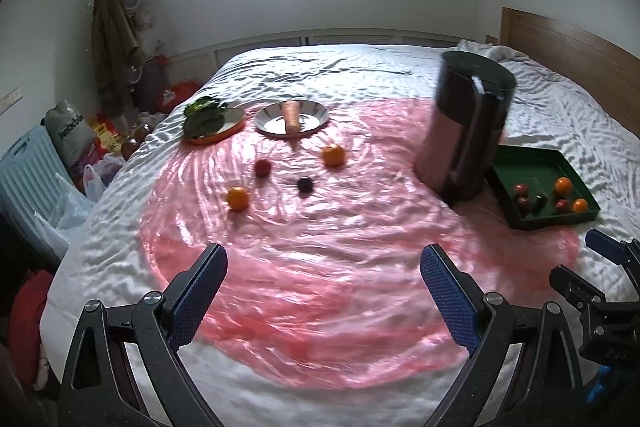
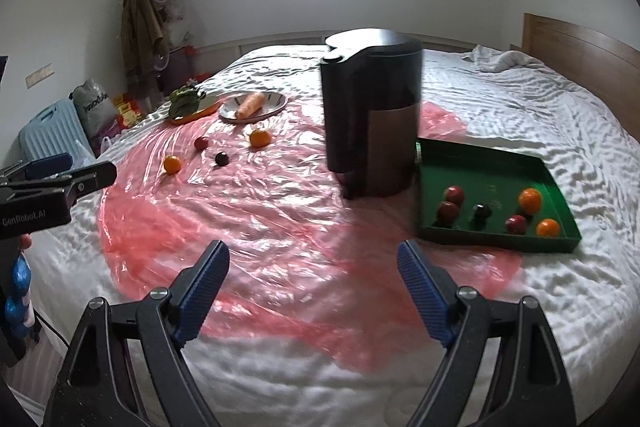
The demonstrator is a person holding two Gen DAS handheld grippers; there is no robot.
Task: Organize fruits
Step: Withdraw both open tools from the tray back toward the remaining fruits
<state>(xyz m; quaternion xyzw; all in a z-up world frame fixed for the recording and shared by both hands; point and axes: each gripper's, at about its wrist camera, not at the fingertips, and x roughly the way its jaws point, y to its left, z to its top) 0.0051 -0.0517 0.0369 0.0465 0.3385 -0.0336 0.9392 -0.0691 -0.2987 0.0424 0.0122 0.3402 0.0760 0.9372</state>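
Two oranges (image 1: 237,197) (image 1: 333,155), a red fruit (image 1: 262,167) and a dark plum (image 1: 305,184) lie loose on a pink plastic sheet (image 1: 320,287) spread over the bed. A green tray (image 2: 480,167) at the right holds several fruits, among them two oranges (image 2: 529,199) and a dark one (image 2: 481,211). My left gripper (image 1: 324,255) hovers open over the near part of the sheet, well short of the loose fruits, with nothing between its fingers. My right gripper (image 2: 313,249) is also open and empty, near the tray's front left corner.
A tall black and brown cylindrical appliance (image 2: 372,115) stands between the loose fruits and the tray. Behind the fruits sit a steel plate (image 1: 316,113) with a carrot (image 1: 292,117) and an orange plate with leafy greens (image 1: 206,117). Bags and a suitcase crowd the floor on the left.
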